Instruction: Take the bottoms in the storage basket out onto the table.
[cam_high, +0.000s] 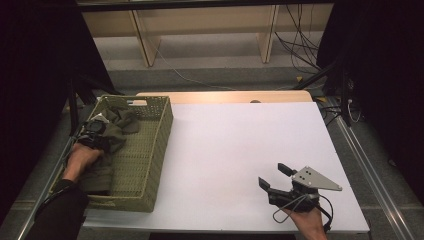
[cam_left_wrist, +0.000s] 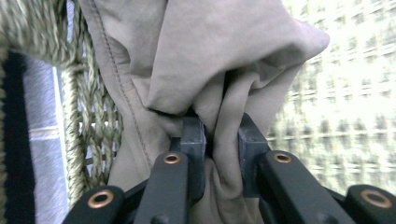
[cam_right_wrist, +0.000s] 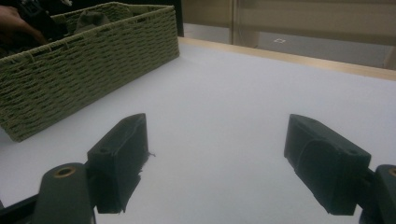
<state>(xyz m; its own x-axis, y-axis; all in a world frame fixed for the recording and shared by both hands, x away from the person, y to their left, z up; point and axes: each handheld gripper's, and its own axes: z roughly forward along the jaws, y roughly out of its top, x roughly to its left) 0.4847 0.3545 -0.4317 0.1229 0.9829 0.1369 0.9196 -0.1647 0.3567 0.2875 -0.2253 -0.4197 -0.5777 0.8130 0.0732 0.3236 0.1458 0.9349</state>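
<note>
- High view: left tongs (cam_high: 95, 131) reach inside the woven basket (cam_high: 159, 131), into the olive garment (cam_high: 117, 131), likely to lift it.
- Left gripper view: jaws pinched tight on a fabric fold (cam_left_wrist: 224, 121).
- Right gripper view: right tongs (cam_right_wrist: 217, 154) gape wide, empty, over the table (cam_right_wrist: 243, 93) beside the basket, probably waiting.

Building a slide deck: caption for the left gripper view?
Left gripper shut on a fold of olive-grey cloth inside the woven green basket.

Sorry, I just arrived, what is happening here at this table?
A person holds a gripper in each hand. The left gripper is shut on an olive cloth inside the woven basket at the table's left side. The right gripper rests open over the bare white table, holding nothing.
</note>
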